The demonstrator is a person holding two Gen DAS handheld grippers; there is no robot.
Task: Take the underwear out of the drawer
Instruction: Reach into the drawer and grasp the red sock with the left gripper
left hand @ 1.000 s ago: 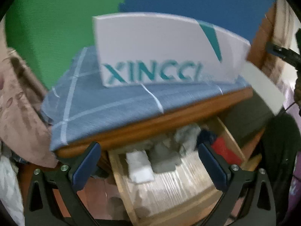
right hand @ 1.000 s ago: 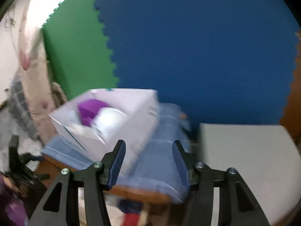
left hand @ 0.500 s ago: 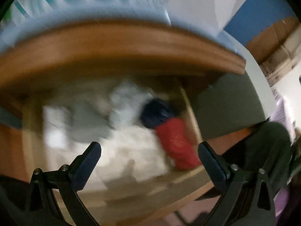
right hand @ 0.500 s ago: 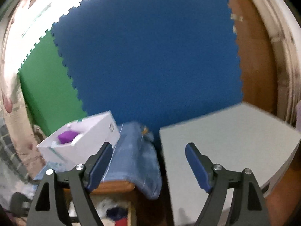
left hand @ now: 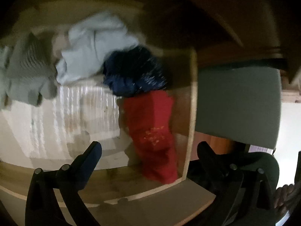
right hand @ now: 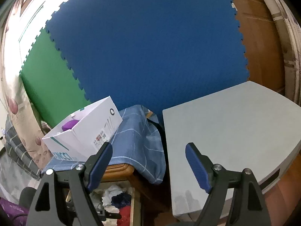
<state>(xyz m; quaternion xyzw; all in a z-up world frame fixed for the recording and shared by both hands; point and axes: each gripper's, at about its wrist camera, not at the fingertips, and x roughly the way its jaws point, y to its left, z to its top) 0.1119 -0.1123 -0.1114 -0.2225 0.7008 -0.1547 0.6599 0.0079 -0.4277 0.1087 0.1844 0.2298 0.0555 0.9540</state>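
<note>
Drawer: the drawer (left hand: 190, 113) is pulled out, with clothes lying in it
Underwear: a red piece (left hand: 152, 131) lies by the drawer wall at 3 o'clock, a dark blue piece (left hand: 133, 73) touches it at 12 o'clock, and pale pieces (left hand: 94, 47) sit at 10 o'clock
Done: I think nothing is out yet, every piece lies in the drawer
Left: grab a piece, lift it out, put it down
Left gripper (left hand: 148, 150): fingers wide open, holding nothing, hanging over the red piece
Right gripper (right hand: 148, 162): fingers wide open and empty, up above the worktop (right hand: 120, 169) with the white box (right hand: 84, 131); they have just been opening
Change: the left gripper went from looking at the box to looking down into the drawer, much closer to the clothes
</note>
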